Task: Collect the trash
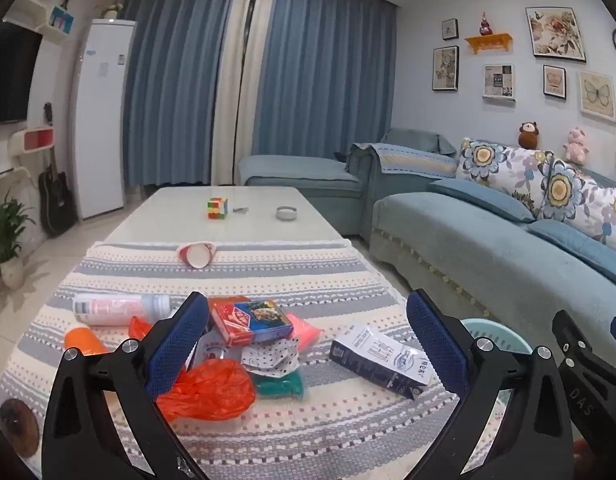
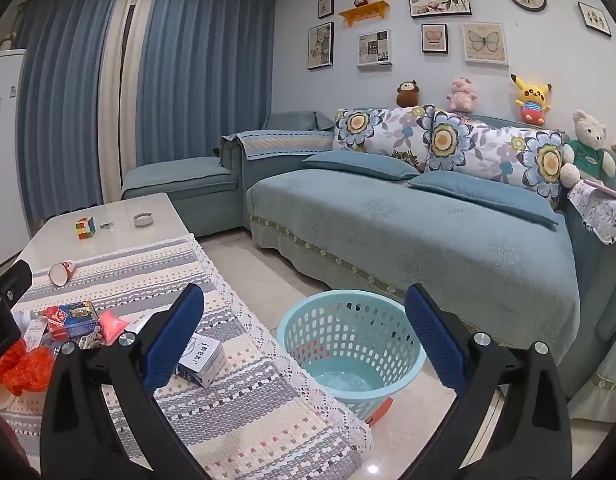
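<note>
A heap of trash lies on the striped tablecloth [image 1: 308, 280]: an orange plastic bag [image 1: 212, 392], a red and blue card box [image 1: 252, 320], a white bottle [image 1: 120, 308], spotted paper [image 1: 272, 356] and a milk carton [image 1: 381, 360]. Further back a paper cup [image 1: 198, 254] lies tipped over. My left gripper [image 1: 307, 300] hovers open over the heap, holding nothing. My right gripper [image 2: 305, 302] is open and empty too, above the light blue basket [image 2: 387, 332] on the floor by the table's corner. The carton [image 2: 202, 356] sits near its left finger.
A Rubik's cube [image 1: 216, 208] and a small round dish [image 1: 286, 213] sit on the bare far end of the table. A blue sofa [image 2: 427, 224] runs along the right, close behind the basket. A white fridge [image 1: 102, 120], a guitar [image 1: 56, 200] and a potted plant [image 1: 4, 232] stand to the left.
</note>
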`<control>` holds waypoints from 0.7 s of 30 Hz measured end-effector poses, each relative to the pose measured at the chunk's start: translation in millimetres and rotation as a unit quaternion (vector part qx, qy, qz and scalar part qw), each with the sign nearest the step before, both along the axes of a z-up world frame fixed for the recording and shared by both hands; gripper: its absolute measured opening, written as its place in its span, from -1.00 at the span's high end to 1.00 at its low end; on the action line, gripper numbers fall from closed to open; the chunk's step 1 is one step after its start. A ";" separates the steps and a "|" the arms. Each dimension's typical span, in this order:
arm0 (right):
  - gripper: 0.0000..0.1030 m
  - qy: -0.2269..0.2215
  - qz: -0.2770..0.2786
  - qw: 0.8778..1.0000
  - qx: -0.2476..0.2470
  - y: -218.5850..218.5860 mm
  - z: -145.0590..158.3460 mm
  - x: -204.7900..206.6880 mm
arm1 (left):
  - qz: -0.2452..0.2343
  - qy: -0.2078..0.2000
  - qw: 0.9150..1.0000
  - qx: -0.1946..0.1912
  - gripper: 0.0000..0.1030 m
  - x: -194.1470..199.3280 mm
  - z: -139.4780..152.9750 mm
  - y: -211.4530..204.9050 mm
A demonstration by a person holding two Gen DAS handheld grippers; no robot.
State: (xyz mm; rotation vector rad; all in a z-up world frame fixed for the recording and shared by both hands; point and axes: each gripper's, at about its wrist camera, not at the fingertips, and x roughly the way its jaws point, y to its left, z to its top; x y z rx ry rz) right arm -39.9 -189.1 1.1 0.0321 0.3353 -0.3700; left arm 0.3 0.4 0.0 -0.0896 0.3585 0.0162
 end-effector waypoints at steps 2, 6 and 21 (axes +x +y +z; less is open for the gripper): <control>-0.85 0.002 0.001 1.000 0.001 0.5 -0.8 0.9 | 0.000 0.000 1.000 -0.005 -0.87 -0.3 0.5 1.1; -0.85 0.005 0.001 1.000 0.001 0.8 -1.6 3.0 | -0.002 0.005 1.000 -0.012 -0.87 -0.1 0.7 2.4; -0.85 0.007 0.002 1.000 0.003 1.9 -3.5 4.4 | 0.000 -0.005 1.000 -0.009 -0.87 -1.0 -1.0 3.4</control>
